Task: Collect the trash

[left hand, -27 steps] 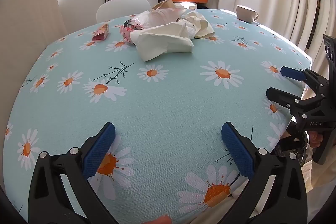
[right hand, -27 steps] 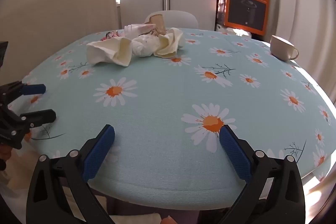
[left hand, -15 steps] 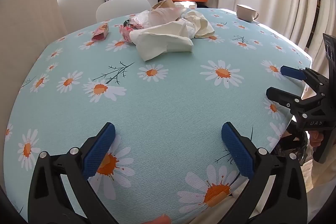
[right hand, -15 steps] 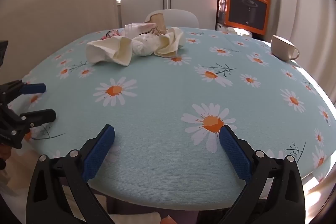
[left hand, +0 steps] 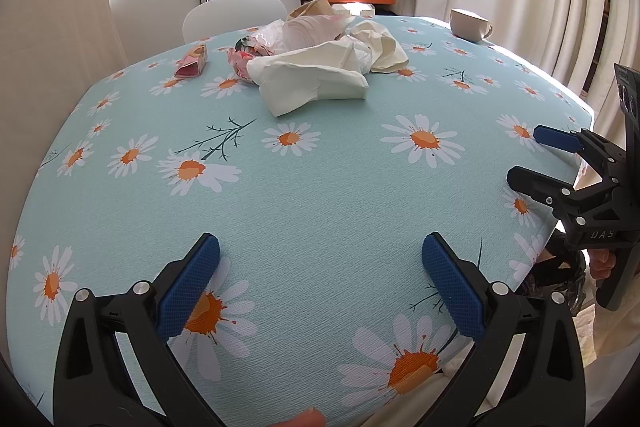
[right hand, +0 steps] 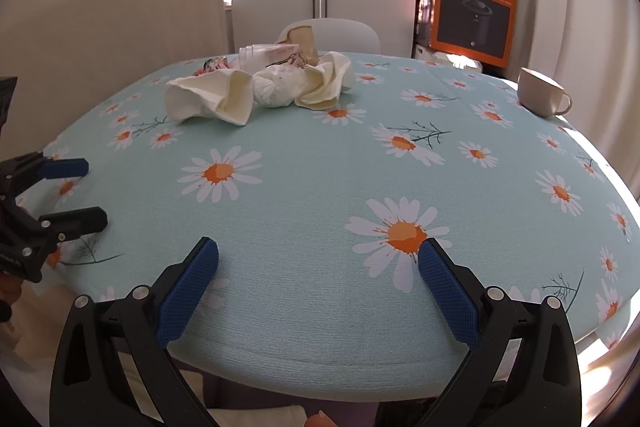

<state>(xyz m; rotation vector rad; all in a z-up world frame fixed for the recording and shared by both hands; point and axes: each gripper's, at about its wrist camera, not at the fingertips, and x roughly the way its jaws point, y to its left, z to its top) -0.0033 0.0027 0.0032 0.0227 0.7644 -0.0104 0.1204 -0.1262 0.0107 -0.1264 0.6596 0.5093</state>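
Both sets of tongs hang over the near edge of the tabletop (left hand: 320, 195), tipped down toward the daisy cloth. The left tongs (left hand: 320, 283) are wide open and hold nothing. The right tongs (right hand: 318, 281) are wide open too, also with nothing in them, and sit just beside the left ones. The pile of crumpled paper trash (left hand: 320, 75) lies far ahead of both tongs, well apart from them. A small pink wrapper (left hand: 193, 61) lies left of the pile. A mug (right hand: 540, 98) stands far ahead to the right.

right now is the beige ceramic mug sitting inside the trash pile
No, the beige ceramic mug stands alone, well apart from the pile of crumpled paper trash.
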